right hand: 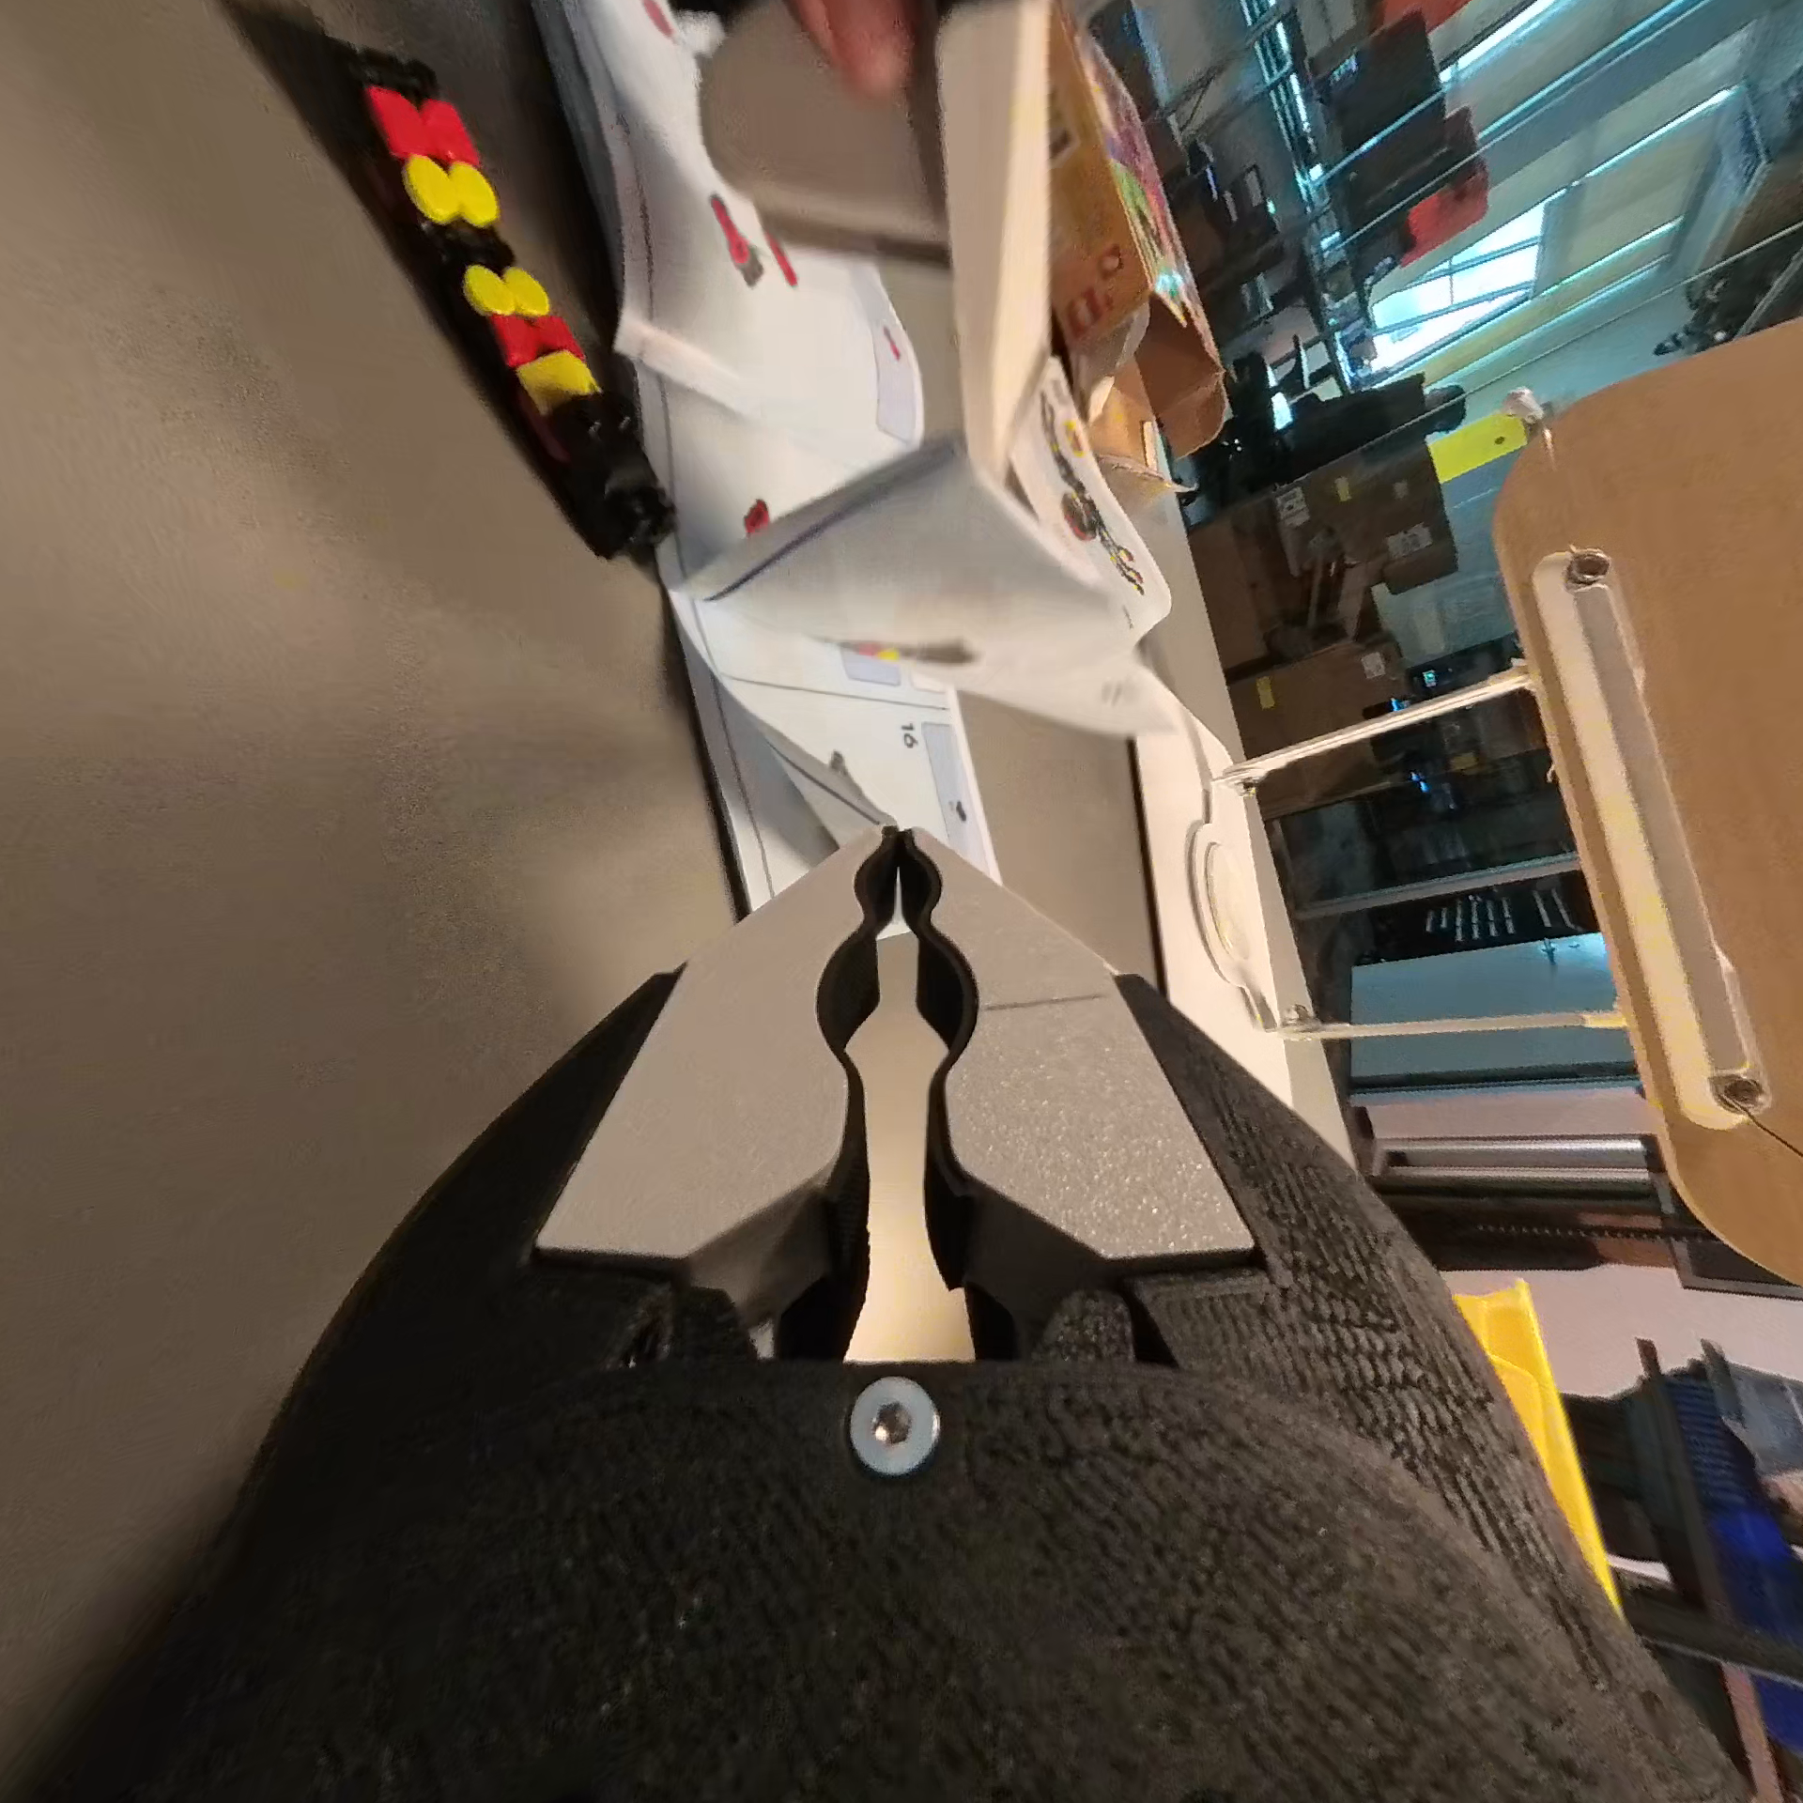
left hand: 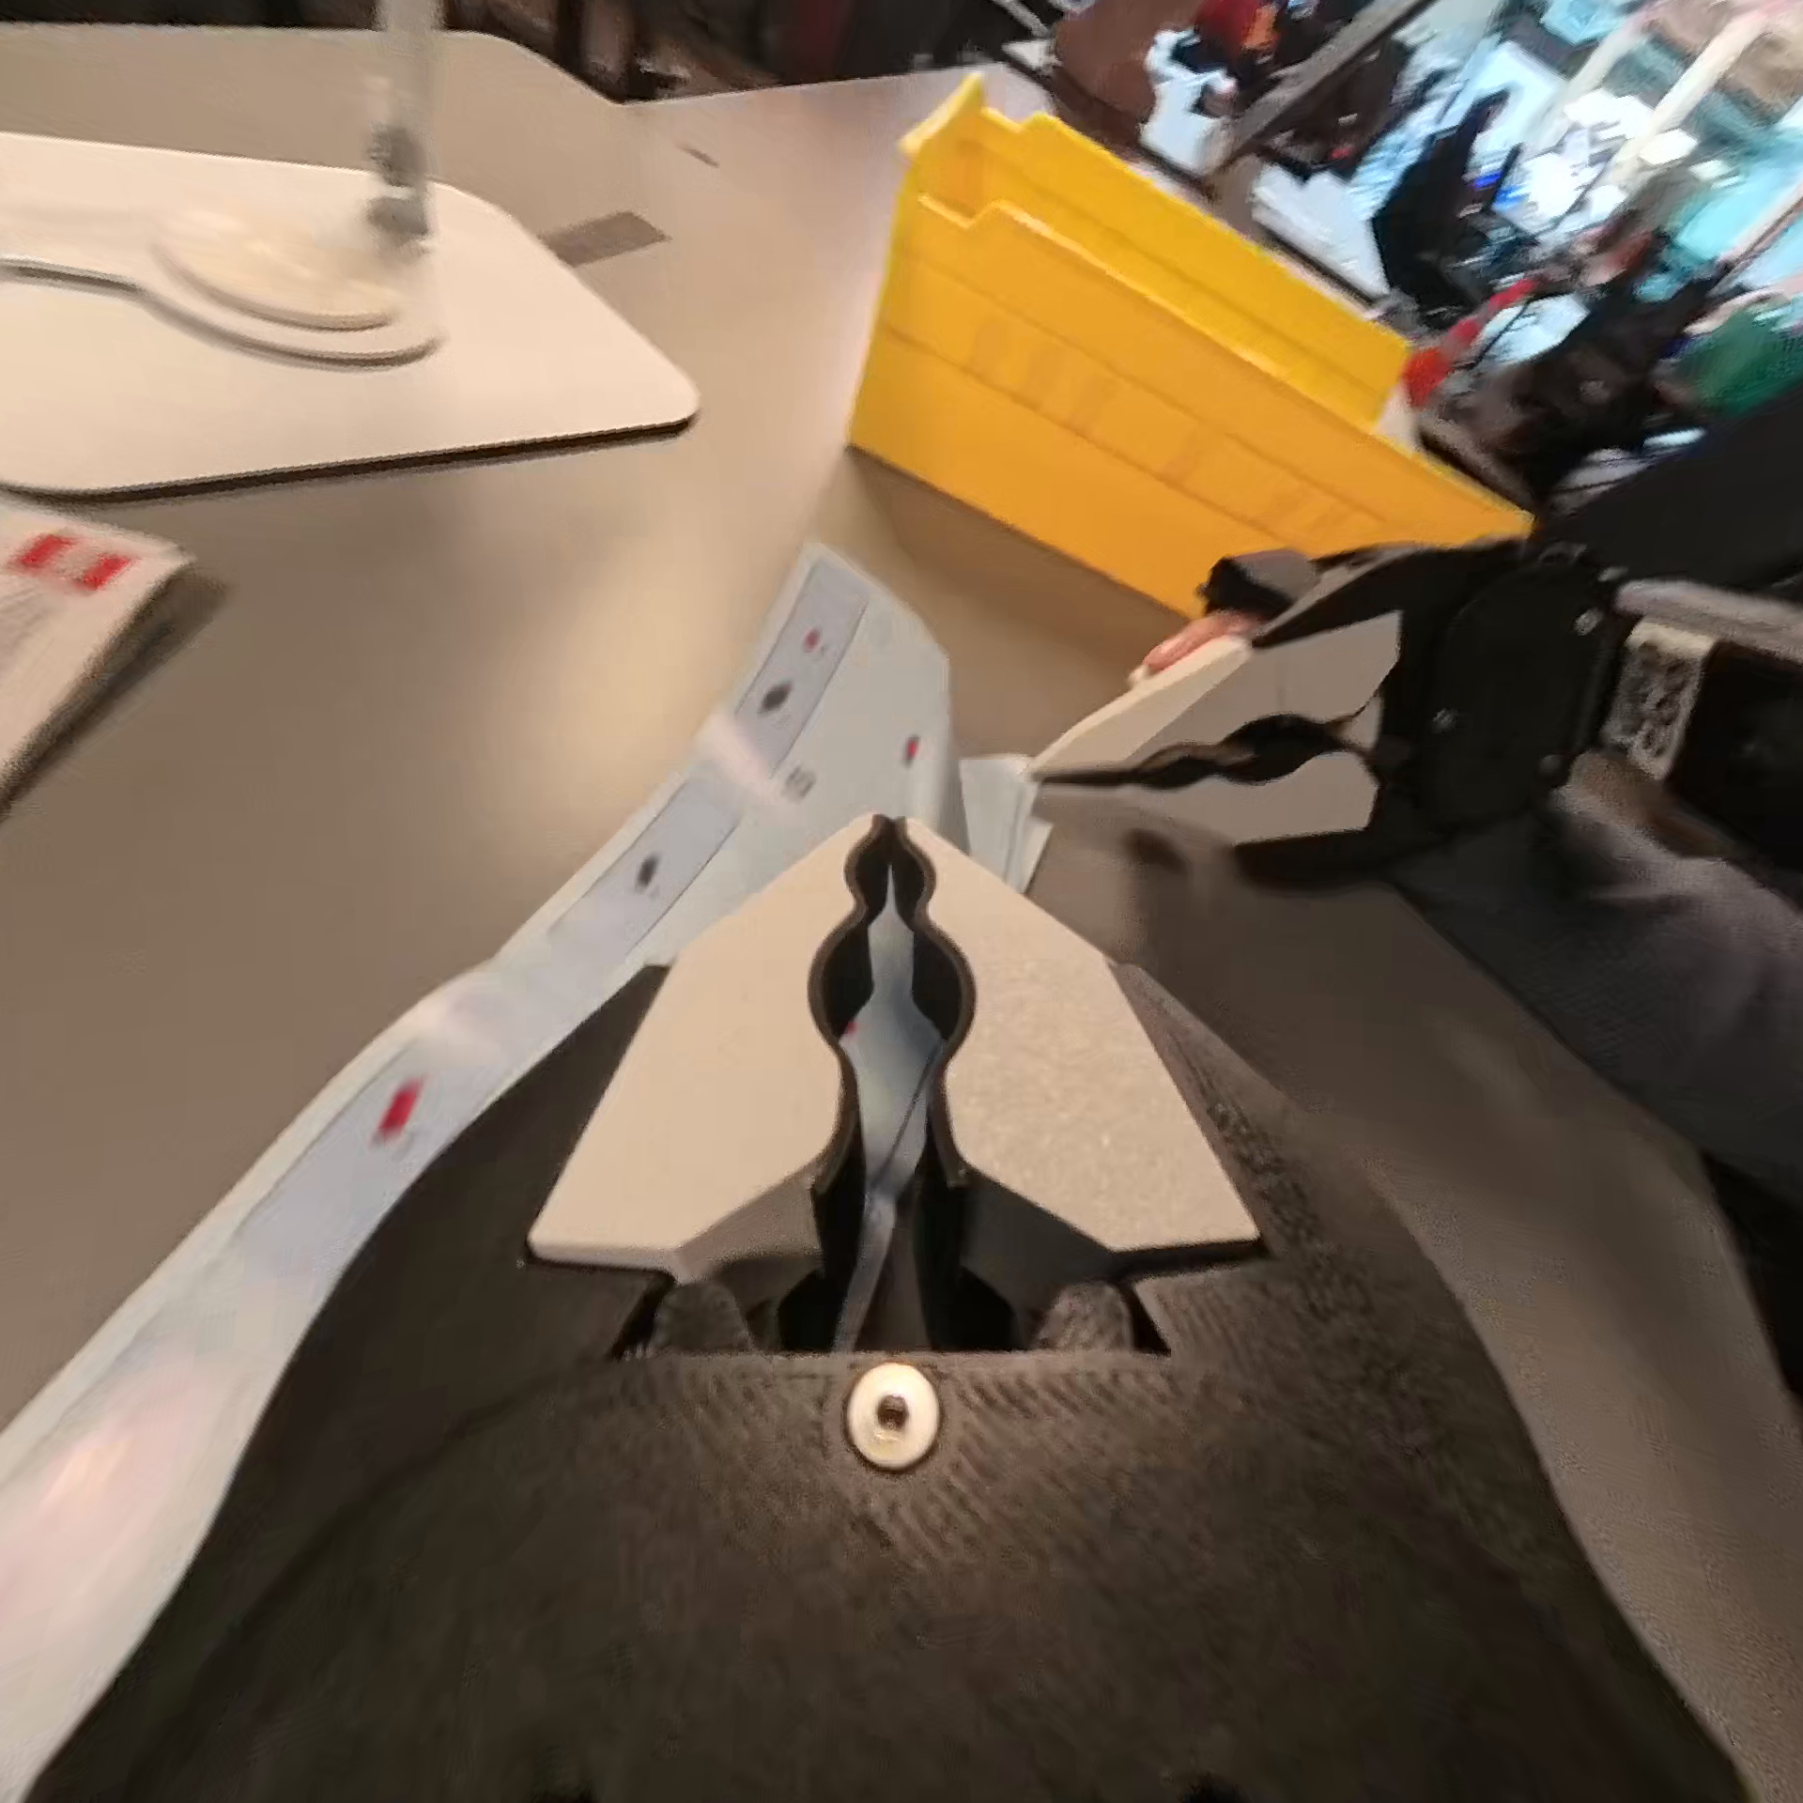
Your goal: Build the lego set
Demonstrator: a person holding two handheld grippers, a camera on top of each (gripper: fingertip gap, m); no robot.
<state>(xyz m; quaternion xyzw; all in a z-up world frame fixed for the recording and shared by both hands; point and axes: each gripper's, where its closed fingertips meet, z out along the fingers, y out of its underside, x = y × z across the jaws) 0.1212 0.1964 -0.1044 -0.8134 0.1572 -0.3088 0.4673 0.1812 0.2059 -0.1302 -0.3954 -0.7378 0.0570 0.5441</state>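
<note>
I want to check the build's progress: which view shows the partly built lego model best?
The right wrist view: the black model with red and yellow pieces lies on the table beside the booklet. The left wrist view doesn't show it.

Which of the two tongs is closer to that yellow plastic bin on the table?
Right, probably. In the left wrist view, the right tongs sit just in front of the yellow bin, while the left tongs, clamped on the instruction booklet, are farther back.

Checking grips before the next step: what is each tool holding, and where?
Left tool is shut on the instruction booklet's page edge. Right tool is shut on a booklet page too, near its edge.
</note>
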